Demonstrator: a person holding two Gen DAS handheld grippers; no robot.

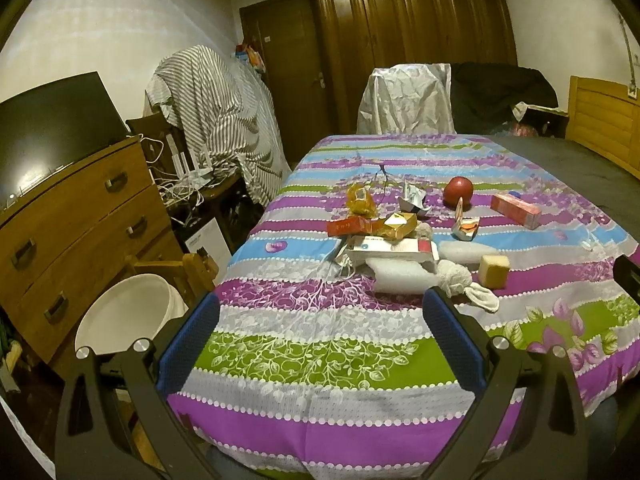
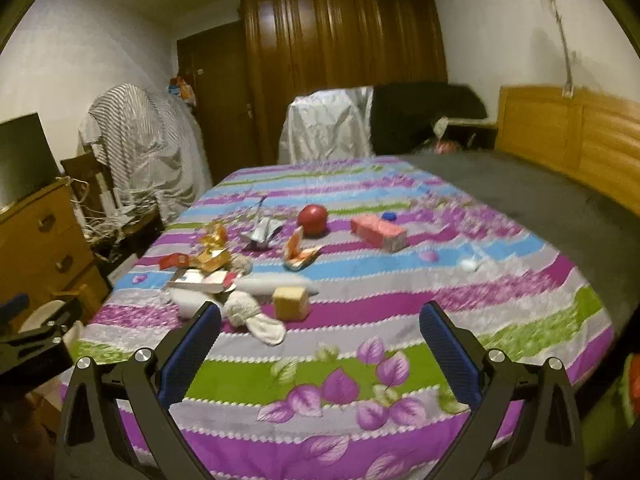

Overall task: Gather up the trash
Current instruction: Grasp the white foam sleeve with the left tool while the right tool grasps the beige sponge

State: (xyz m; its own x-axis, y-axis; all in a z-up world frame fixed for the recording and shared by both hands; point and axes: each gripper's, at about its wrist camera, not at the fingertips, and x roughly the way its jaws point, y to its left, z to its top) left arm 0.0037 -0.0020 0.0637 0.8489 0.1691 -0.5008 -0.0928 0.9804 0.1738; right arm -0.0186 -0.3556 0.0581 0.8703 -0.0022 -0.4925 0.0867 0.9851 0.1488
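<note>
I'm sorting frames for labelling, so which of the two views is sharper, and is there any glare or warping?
Left wrist view: sharp, the red ball and yellow sponge have crisp edges; glare on the dark screen. Right wrist view: smeared throughout, the pink box is soft. Both: fisheye bending at the edges and dark corners.

Trash pile lies mid-bed; bucket stands left, beside dresser
</note>
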